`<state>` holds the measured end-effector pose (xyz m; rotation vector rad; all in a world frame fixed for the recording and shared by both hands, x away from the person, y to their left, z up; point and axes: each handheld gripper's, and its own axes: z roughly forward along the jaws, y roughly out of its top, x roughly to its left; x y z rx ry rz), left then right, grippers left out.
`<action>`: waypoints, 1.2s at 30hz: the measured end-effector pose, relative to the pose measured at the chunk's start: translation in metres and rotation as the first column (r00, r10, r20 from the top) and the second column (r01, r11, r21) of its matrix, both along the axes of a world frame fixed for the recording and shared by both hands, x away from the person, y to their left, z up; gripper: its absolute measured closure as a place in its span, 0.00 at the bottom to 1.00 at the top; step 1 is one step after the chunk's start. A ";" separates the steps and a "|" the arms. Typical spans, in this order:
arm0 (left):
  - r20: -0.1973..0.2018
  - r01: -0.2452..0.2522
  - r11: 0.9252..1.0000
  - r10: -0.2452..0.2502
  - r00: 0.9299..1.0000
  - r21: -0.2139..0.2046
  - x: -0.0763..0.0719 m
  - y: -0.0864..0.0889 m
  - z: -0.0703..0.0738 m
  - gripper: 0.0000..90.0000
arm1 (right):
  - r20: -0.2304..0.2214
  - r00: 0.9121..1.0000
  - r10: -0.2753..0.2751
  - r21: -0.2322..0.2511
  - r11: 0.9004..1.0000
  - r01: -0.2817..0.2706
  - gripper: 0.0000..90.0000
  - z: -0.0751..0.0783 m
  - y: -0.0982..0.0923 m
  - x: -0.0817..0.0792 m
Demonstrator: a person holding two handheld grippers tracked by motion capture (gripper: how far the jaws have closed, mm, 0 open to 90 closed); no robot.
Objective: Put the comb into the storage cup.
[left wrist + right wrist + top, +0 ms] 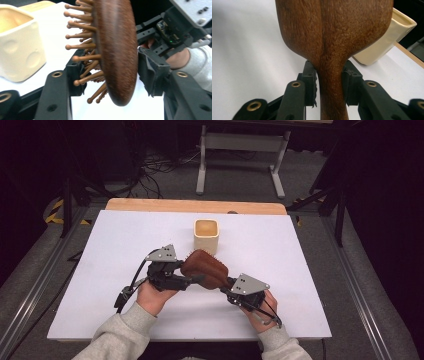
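High view: a wooden hairbrush (205,268) is held above the white table (100,270) at the centre of the frame, between two hand-held grippers. The left gripper (192,281), at centre left, has its jaws closed on the brush head; in the left gripper view one pad meets the smooth back and the other sits among the bristle pins. The right gripper (227,287), at lower right of centre, is clamped on the brush's neck, both pads pressing the wood in the right gripper view. A cream cup (206,235) stands upright just above the brush in the frame.
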<state>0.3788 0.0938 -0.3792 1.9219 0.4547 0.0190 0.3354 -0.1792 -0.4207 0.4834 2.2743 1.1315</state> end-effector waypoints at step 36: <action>0.088 0.043 0.999 -0.044 0.995 0.014 -0.011 0.005 0.049 0.64 | -0.020 0.996 0.086 0.179 0.980 -0.081 0.17 0.011 -0.012 0.003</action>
